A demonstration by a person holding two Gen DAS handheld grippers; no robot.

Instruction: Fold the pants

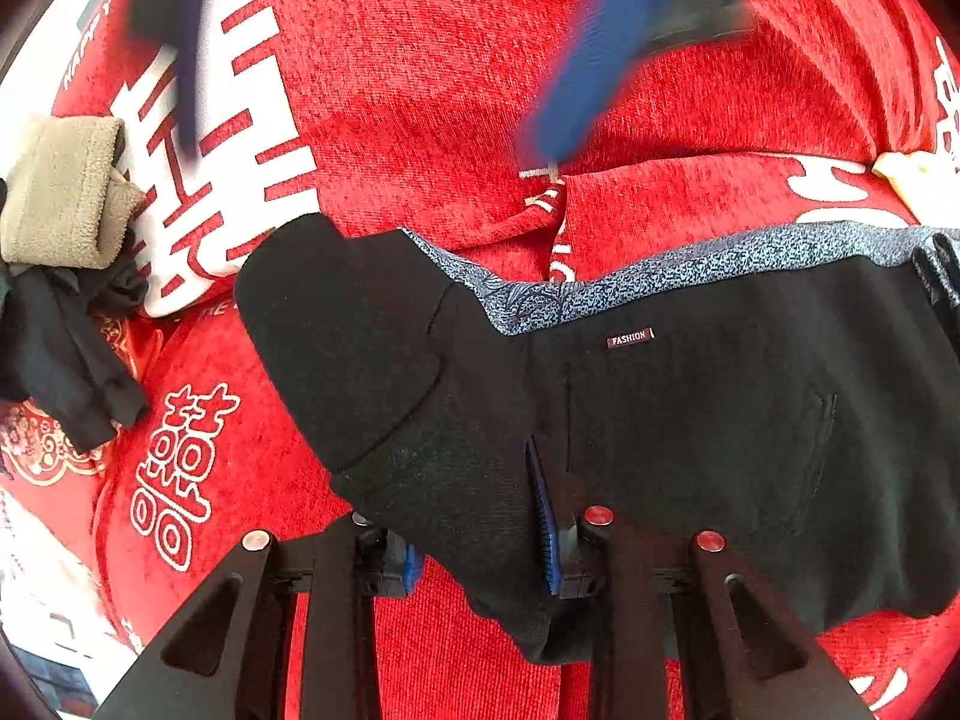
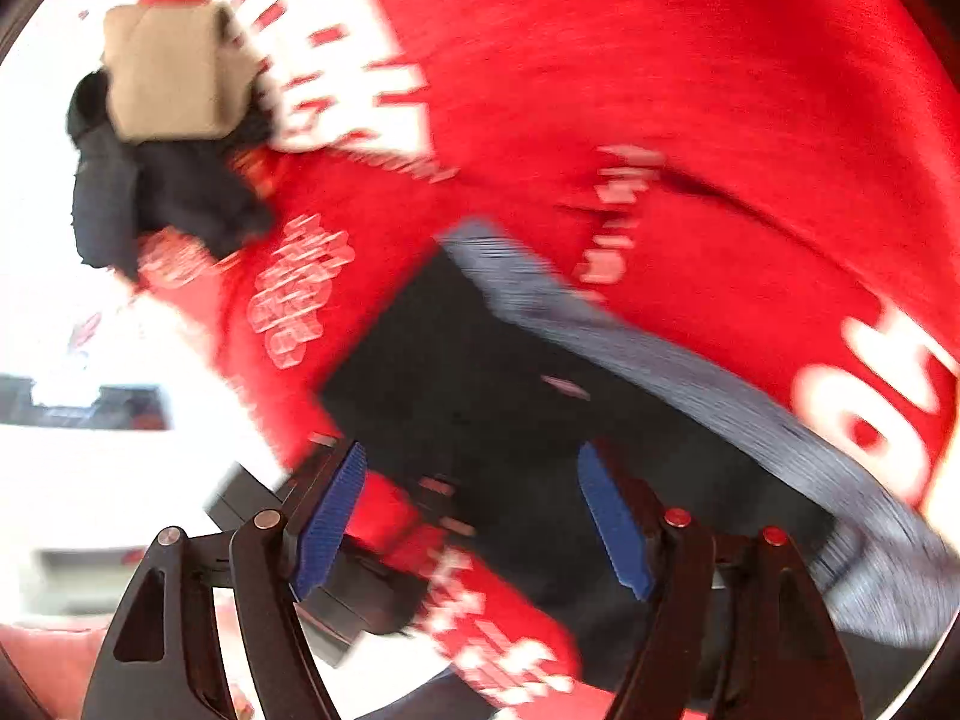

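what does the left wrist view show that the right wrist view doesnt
Only the left wrist view: the sharp FASHION label, the right gripper blurred above the cloth, and the left gripper with pants fabric between its fingers.

Only the right wrist view: white surroundings beyond the cloth edge.

Both: the black pants with a patterned grey waistband, the red cloth, and the beige folded garment.

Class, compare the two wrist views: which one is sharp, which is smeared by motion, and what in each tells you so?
Left wrist view: mostly sharp, the FASHION label on the black pants readable; only the right gripper above is blurred. Right wrist view: motion-smeared throughout, the red cloth lettering streaked.
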